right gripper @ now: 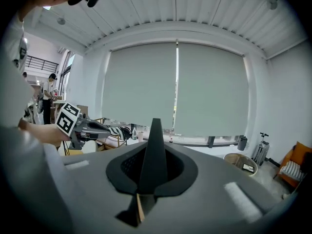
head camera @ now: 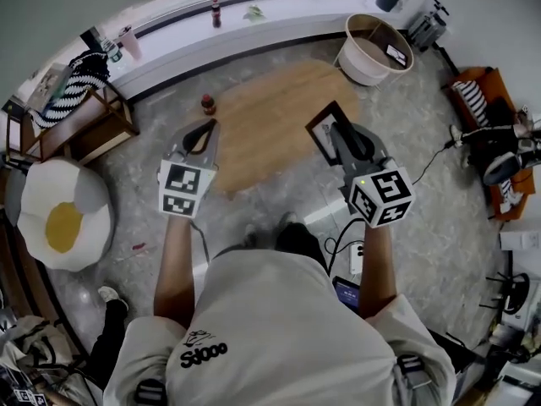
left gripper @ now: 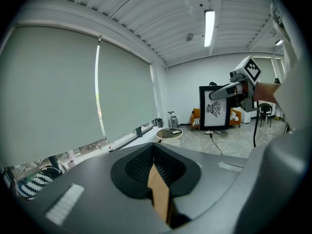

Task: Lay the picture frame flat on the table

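Standing upright (long axis vertical): picture frame [left gripper: 214,113]

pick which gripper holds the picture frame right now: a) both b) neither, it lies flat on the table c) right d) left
c: the right gripper has its fingers shut on the picture frame, held upright; the left gripper is shut and empty.
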The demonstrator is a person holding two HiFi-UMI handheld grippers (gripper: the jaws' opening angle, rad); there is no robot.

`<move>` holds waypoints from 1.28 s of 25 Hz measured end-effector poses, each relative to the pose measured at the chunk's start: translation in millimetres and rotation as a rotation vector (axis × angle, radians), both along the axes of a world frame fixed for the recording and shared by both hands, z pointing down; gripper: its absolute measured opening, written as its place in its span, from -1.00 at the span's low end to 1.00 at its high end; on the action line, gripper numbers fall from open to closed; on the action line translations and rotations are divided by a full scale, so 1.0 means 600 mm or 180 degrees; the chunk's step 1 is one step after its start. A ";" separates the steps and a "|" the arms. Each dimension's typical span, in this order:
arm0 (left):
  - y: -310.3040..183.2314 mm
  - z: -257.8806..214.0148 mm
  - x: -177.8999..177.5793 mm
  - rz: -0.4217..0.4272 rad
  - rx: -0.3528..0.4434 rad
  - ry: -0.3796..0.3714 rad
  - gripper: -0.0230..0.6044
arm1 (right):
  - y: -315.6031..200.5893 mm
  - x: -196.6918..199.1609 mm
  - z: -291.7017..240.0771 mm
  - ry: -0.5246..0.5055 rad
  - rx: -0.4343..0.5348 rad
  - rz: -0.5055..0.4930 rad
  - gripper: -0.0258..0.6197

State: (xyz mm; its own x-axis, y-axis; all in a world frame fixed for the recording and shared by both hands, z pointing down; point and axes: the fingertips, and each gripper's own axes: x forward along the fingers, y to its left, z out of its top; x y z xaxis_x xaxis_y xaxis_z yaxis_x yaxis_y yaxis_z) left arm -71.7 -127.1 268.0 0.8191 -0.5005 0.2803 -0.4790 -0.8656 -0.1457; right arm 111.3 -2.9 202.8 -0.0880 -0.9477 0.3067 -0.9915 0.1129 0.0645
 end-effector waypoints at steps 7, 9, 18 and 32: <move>0.005 0.028 0.021 -0.0155 -0.0139 -0.0092 -0.90 | -0.038 0.020 0.020 -0.0089 -0.0082 -0.0277 -0.86; 0.000 0.033 0.029 -0.0214 -0.0158 -0.0085 -0.90 | -0.054 0.025 0.021 -0.0087 -0.0063 -0.0381 -0.86; -0.079 0.069 0.082 -0.0495 -0.0314 -0.0158 -0.90 | -0.174 0.076 0.053 -0.0135 -0.0135 -0.0751 -0.86; -0.147 0.168 0.126 -0.0712 -0.0602 -0.0194 -0.90 | -0.272 0.106 0.193 -0.0445 -0.0573 -0.1000 -0.86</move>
